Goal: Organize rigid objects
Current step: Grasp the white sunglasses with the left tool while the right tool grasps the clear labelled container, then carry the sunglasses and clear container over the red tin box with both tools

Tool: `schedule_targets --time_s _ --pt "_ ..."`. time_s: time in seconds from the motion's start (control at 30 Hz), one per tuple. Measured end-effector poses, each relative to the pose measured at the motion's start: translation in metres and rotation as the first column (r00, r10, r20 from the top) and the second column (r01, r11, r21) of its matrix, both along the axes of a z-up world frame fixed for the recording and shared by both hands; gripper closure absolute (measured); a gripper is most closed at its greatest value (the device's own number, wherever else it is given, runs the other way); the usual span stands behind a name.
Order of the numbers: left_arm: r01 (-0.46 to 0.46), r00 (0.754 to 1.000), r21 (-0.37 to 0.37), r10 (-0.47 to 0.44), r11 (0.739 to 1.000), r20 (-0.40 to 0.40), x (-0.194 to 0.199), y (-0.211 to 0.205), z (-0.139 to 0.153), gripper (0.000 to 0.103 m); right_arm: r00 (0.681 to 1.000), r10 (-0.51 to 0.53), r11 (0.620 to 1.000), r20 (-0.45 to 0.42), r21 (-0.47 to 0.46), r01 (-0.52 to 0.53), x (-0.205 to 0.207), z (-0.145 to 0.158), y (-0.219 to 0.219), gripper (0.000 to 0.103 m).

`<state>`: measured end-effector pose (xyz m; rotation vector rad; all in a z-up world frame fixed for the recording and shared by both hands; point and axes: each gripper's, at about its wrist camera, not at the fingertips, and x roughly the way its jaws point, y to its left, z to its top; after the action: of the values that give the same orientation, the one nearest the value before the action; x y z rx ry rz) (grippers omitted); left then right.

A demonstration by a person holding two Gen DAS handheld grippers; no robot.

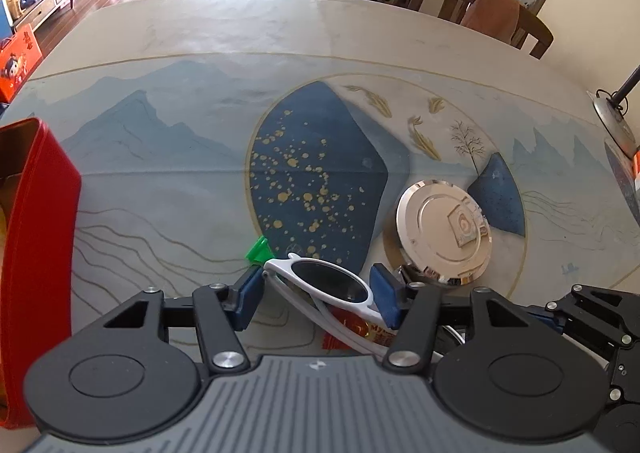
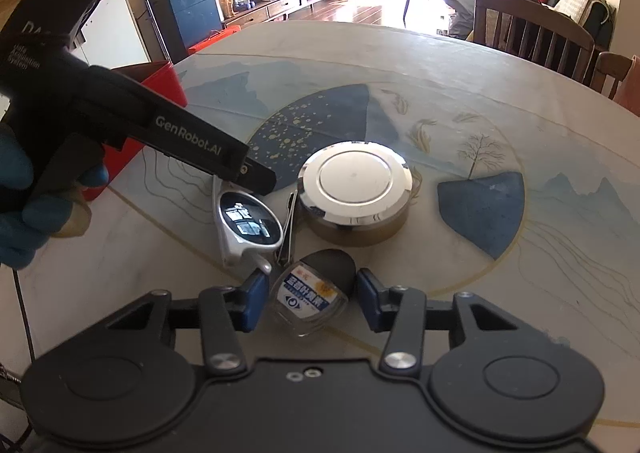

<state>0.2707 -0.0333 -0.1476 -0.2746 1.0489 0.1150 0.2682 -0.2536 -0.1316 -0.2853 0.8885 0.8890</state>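
Note:
White-framed sunglasses (image 1: 332, 285) with dark lenses lie tilted on the painted table (image 1: 180, 213). My left gripper (image 1: 318, 295) is shut on them, one blue pad at the hinge and the other on the frame's far end. The right wrist view shows the same sunglasses (image 2: 248, 225) under the left tool's black arm (image 2: 192, 141). A small clear jar (image 2: 312, 293) with a black lid and a blue label sits between the pads of my right gripper (image 2: 312, 299), which is shut on it.
A round silver tin (image 2: 356, 183) stands just behind the jar, with a thin metal clip (image 2: 290, 225) beside it. A red box (image 1: 40, 233) stands at the left. A green clip (image 1: 259, 251) and a red packet (image 1: 348, 329) lie by the sunglasses. Chairs line the far edge.

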Motion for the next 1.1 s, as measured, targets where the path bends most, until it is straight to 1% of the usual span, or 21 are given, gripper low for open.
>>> schedule_targets --time_s 0.13,0.43,0.57,0.63,0.7,0.97,1.1 --pt "-0.015 1.0 -0.008 0.015 1.0 0.0 -0.008 0.003 0.001 0.046 1.0 -0.008 1.0 -0.002 -0.005 0.008 -0.004 0.001 -0.004 0.056" --pt "-0.034 0.999 -0.053 0.035 0.998 0.035 -0.034 0.007 0.012 0.046 0.999 -0.048 0.999 -0.004 0.011 0.048 -0.016 0.011 -0.018 0.057" --pt "-0.027 0.998 -0.062 0.03 0.998 0.056 -0.047 0.006 0.016 0.046 0.998 -0.069 0.997 -0.005 0.022 0.069 -0.024 0.017 -0.022 0.058" --pt "-0.02 0.998 -0.067 0.024 0.998 0.063 -0.053 0.005 0.017 0.046 0.997 -0.082 0.996 -0.005 0.026 0.082 -0.029 0.02 -0.024 0.062" --pt "-0.015 0.997 -0.077 0.021 0.997 0.074 -0.059 0.005 0.02 0.046 0.996 -0.091 0.995 -0.004 0.03 0.091 -0.033 0.024 -0.025 0.063" --pt "-0.002 0.993 -0.1 0.014 0.995 0.121 -0.083 0.012 0.038 0.046 0.991 -0.133 0.99 0.033 0.041 0.132 -0.048 0.037 -0.021 0.063" --pt "0.005 0.99 -0.095 0.008 0.995 0.139 -0.095 0.019 0.05 0.046 0.989 -0.141 0.989 0.053 0.056 0.138 -0.057 0.048 -0.013 0.063"
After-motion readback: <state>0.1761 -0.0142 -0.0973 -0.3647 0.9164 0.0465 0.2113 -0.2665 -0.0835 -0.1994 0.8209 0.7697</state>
